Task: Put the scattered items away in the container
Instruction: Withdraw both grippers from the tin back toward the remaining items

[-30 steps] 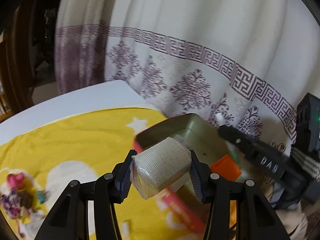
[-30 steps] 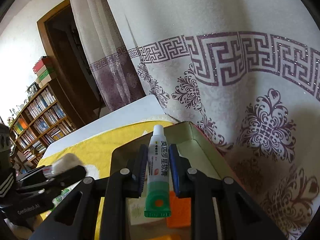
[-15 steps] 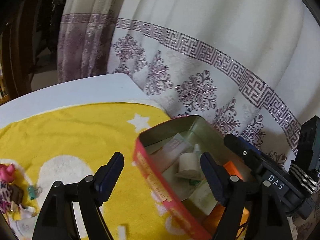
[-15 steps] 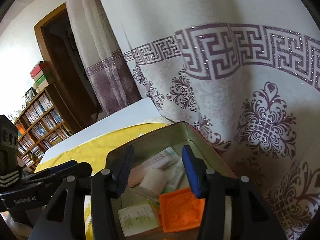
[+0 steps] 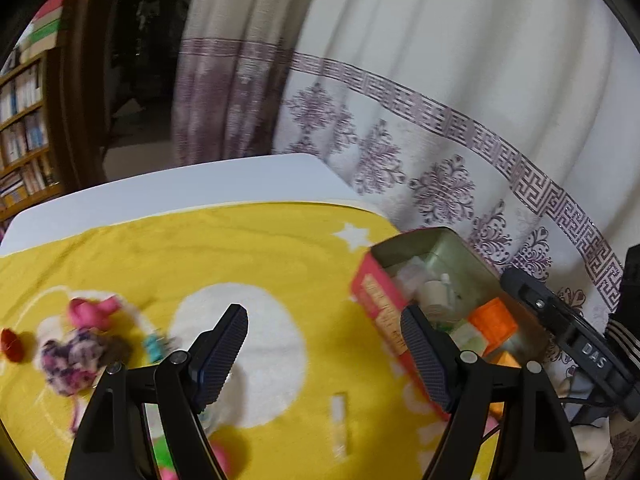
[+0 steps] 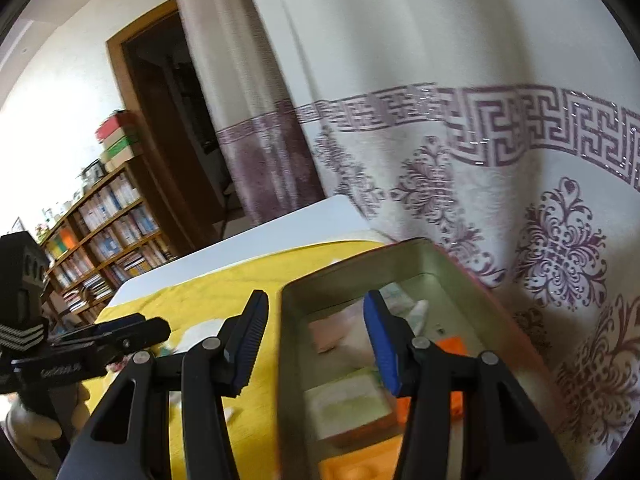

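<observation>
- Left hand-held gripper (image 5: 324, 354): jaws have just been opening and now stand wide apart, nothing between the pads; it hangs over the yellow towel with white star and circle prints (image 5: 208, 264).
- Right hand-held gripper (image 6: 316, 344): jaws have just been opening and now stand about half apart, empty; its left pad is over the towel, its right pad over the tin's inside.
- Rectangular metal tin with red printed sides (image 5: 378, 300) sits at the towel's right edge, close by the white curtain with purple key-pattern border (image 5: 460, 128).
- Inside the tin: an orange textured block (image 5: 494, 320), a white bandage roll (image 5: 434, 292), a small tube and flat pale boxes, all blurred.
- In the right wrist view the tin (image 6: 460, 276) shows its bare silver inner walls and the orange block (image 6: 452, 346) lies near its right wall.
- Loose on the towel, well apart from the tin, at the left: a pink hair clip (image 5: 90, 312), a purple-and-white patterned scrunchie (image 5: 72, 360), a small red item (image 5: 12, 344), a teal binder clip (image 5: 154, 346).
- Pink and green items at the bottom edge are blurred; cannot tell what.
- The towel covers a white tabletop (image 5: 180, 188).
- Wooden bookshelf full of books (image 6: 104, 232) stands in the background.
</observation>
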Tool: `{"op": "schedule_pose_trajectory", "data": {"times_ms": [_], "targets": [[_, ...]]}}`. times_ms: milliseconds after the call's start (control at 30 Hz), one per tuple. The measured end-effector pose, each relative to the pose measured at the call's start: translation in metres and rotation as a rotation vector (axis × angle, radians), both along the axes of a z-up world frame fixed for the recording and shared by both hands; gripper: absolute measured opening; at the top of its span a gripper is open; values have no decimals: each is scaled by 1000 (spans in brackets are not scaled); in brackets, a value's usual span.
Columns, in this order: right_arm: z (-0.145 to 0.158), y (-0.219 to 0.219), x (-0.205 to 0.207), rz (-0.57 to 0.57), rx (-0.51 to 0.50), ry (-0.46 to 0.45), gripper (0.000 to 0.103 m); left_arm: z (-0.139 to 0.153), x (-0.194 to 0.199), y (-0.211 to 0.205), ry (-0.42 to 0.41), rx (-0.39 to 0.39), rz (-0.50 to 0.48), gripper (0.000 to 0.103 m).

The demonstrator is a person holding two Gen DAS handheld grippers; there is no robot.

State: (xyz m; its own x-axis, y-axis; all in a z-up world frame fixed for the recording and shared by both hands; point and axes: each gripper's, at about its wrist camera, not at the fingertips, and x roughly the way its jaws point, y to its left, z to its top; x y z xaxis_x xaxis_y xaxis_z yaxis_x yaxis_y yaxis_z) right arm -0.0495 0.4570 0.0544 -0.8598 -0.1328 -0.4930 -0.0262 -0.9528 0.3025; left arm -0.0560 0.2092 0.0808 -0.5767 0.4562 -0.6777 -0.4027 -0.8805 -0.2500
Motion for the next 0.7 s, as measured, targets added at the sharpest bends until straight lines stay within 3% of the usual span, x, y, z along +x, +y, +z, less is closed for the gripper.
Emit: {"op": "schedule_pose_trajectory", "data": {"times_ms": [333, 700], "targets": [[-6, -52, 12, 127, 13, -42, 58, -13, 21, -86, -41, 29, 130, 81], [-32, -98, 22, 200, 17, -149, 59, -31, 43, -146, -39, 19, 233, 80]]}}
